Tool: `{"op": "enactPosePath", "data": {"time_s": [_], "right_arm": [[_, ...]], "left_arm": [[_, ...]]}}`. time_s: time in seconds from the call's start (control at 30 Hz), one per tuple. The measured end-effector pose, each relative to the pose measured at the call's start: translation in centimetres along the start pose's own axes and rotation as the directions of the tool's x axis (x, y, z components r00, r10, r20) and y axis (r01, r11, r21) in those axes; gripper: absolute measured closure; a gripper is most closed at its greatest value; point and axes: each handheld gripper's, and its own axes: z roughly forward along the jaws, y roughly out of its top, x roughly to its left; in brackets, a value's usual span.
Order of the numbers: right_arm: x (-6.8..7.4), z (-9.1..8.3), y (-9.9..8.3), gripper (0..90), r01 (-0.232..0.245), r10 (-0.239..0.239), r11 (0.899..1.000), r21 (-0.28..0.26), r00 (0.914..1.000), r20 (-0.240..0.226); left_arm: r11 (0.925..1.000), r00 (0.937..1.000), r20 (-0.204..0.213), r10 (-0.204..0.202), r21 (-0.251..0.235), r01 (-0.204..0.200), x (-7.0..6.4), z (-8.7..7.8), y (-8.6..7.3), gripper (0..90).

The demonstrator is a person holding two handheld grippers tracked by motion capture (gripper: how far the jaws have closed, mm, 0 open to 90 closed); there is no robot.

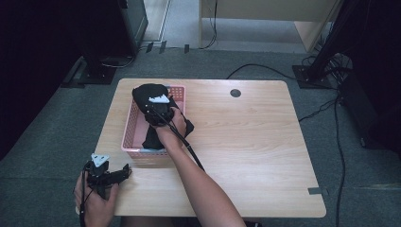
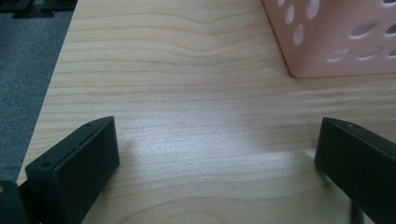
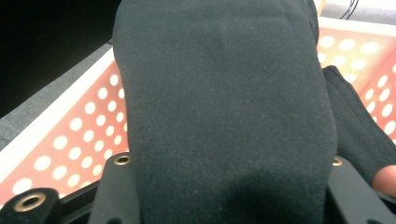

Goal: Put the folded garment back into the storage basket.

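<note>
A black fleece cloth lies bundled in a pink perforated basket on the left half of the wooden table. It reaches the basket's far rim, and a fold hangs over the right side. My right gripper is over the basket. In the right gripper view its jaws stand wide on either side of the cloth, which fills the gap between them. A thumb tip touches the cloth. My left gripper rests open near the table's front-left corner, jaws pointing right, with nothing between them.
The basket's corner is ahead and to the right of the left gripper. A round cable port sits at the table's far edge. Black stands and cables line the carpet around the table.
</note>
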Motion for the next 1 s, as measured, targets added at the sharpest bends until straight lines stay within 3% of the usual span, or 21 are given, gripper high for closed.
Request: {"op": "enactPosePath", "data": {"time_s": [0.1, 0.23, 0.33, 0.4, 0.57, 0.7, 1.0], "right_arm": [[0.0, 0.1, -0.1, 39.8, 0.004, -0.004, 1.0, 0.004, 0.9998, -0.022], [0.0, 0.2, -0.2, 26.9, 0.051, -0.051, 0.999, 0.003, 0.9976, -0.047], [-0.1, 0.0, -0.1, 20.5, 0.004, -0.003, 1.0, 0.004, 0.9965, -0.083], [0.0, -0.3, 0.0, 16.5, -0.038, 0.037, 0.999, -0.002, 0.9907, -0.131], [0.2, -0.9, 0.2, 11.5, 0.008, -0.011, 1.0, -0.025, 0.9916, -0.129], [-0.1, -1.8, 0.5, 9.8, 0.012, -0.019, 0.998, -0.054, 0.9912, -0.131], [-2.8, -3.9, 0.7, 8.9, 0.015, -0.023, 0.996, -0.093, 0.9952, -0.095]], "left_arm": [[1.0, 1.0, 0.0, 0.0, 0.0, 0.0, 0.0, 0.0, 0.0, 0.0], [1.0, 1.0, 0.0, 0.0, 0.0, 0.0, 0.0, 0.0, 0.0, 0.0], [1.0, 1.0, 0.0, 0.0, 0.0, 0.0, 0.0, 0.0, 0.0, 0.0], [1.0, 1.0, 0.0, 0.0, 0.001, 0.0, 0.0, 0.0, 0.0, 0.0], [1.0, 1.0, 0.0, 0.0, 0.001, 0.0, 0.0, 0.0, 0.0, 0.0], [1.0, 1.0, 0.0, 0.0, 0.0, 0.0, 0.0, 0.0, 0.0, 0.0], [1.0, 1.0, 0.0, 0.0, 0.001, 0.0, 0.0, 0.0, 0.0, 0.0]]}}
